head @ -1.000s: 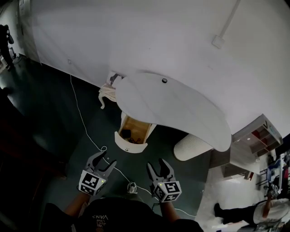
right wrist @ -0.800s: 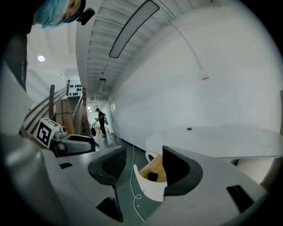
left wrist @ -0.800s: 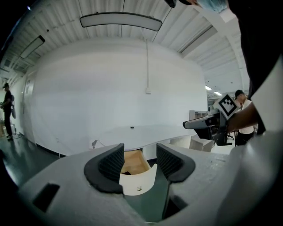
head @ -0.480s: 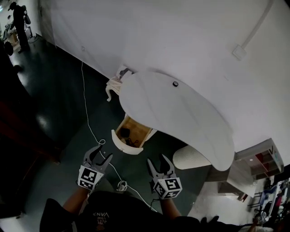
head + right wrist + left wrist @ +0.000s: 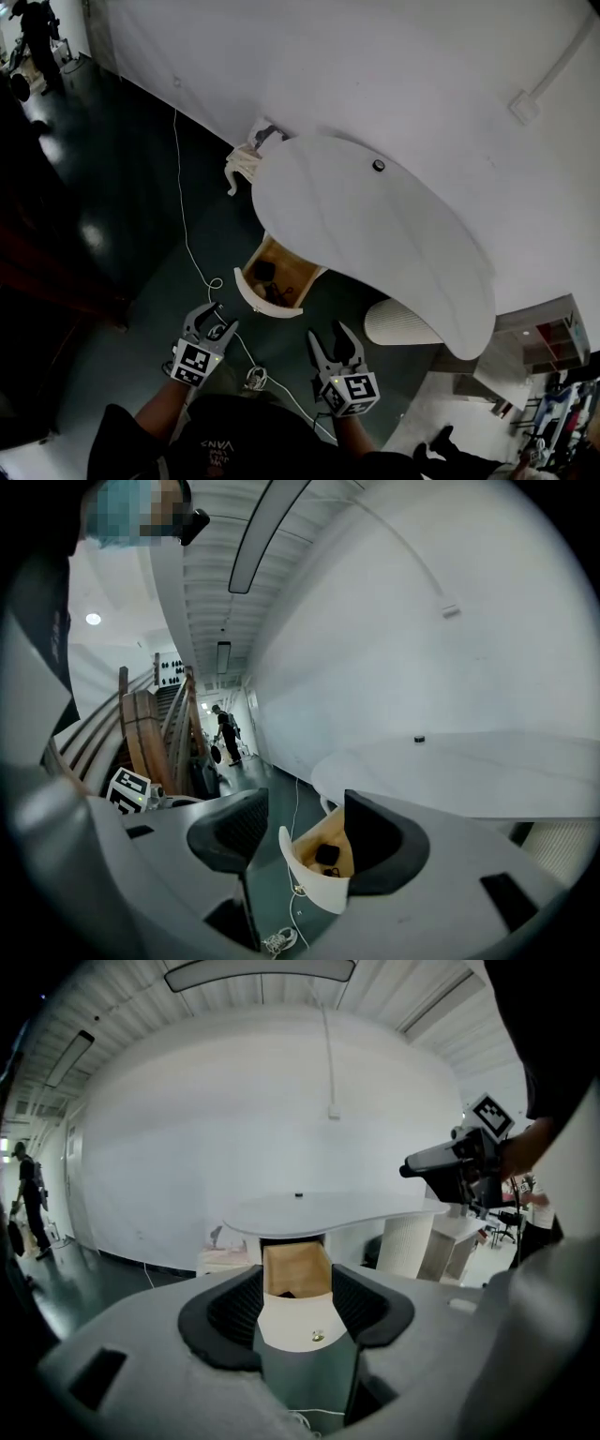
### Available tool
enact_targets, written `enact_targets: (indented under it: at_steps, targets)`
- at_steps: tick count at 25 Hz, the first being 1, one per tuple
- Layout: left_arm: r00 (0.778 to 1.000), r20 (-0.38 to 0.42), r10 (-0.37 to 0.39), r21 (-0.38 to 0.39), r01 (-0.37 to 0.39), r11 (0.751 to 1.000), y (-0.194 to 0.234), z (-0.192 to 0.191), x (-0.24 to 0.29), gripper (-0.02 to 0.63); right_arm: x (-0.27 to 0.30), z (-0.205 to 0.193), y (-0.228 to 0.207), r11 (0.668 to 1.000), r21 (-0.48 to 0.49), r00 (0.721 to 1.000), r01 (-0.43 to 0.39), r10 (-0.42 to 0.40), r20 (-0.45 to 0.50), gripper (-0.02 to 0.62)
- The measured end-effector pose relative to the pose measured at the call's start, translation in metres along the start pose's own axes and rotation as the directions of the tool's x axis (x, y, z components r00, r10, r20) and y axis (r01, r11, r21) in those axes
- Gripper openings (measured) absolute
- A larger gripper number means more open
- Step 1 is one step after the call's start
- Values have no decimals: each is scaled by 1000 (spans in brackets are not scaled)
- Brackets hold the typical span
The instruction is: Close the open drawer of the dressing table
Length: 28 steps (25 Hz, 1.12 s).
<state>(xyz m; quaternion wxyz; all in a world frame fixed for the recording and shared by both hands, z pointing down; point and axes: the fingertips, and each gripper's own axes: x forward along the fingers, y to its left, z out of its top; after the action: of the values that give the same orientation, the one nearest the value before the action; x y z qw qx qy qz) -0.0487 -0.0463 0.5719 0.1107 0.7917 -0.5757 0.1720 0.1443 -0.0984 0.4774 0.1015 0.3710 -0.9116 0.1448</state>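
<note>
The white dressing table (image 5: 375, 234) stands against the wall. Its wooden drawer (image 5: 275, 277) is pulled out toward me, with a curved white front (image 5: 260, 305). Small dark items lie inside it. My left gripper (image 5: 214, 321) is open and empty, a short way in front of the drawer and to its left. In the left gripper view the drawer front (image 5: 305, 1326) and its small knob (image 5: 317, 1337) show between the open jaws. My right gripper (image 5: 330, 339) is also open and empty, just right of the drawer front. The drawer (image 5: 323, 860) shows past it in the right gripper view.
A white ribbed cylinder (image 5: 398, 323) stands under the table's right end. A white cable (image 5: 192, 262) runs across the dark floor to a coil (image 5: 255, 378) between the grippers. A small white bench (image 5: 246, 161) sits at the table's left end and a shelf unit (image 5: 544, 337) at right. A person (image 5: 37, 37) stands far off.
Both grippers have moved closer to the drawer front, the left one lower as well. Their jaws stay open. The drawer has not moved.
</note>
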Motion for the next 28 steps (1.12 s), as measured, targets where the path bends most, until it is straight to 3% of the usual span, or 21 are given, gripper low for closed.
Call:
enact_targets:
  at_steps: [11,19,28]
  targets:
    - [978,-143,-153,13,157,988,-2,-51,65,222,21,-28,-5,996,68,996,61,-56,-75,238]
    - [956,-216,-198,-43,193,980,-4,-94,108,227,28,-49,-15,988,103,986,118,-105,-129,239]
    - [943,-255,-216,-22,217,976,2,-123,140,240,34,-67,-21,980,122,975,157,-135,-175,238]
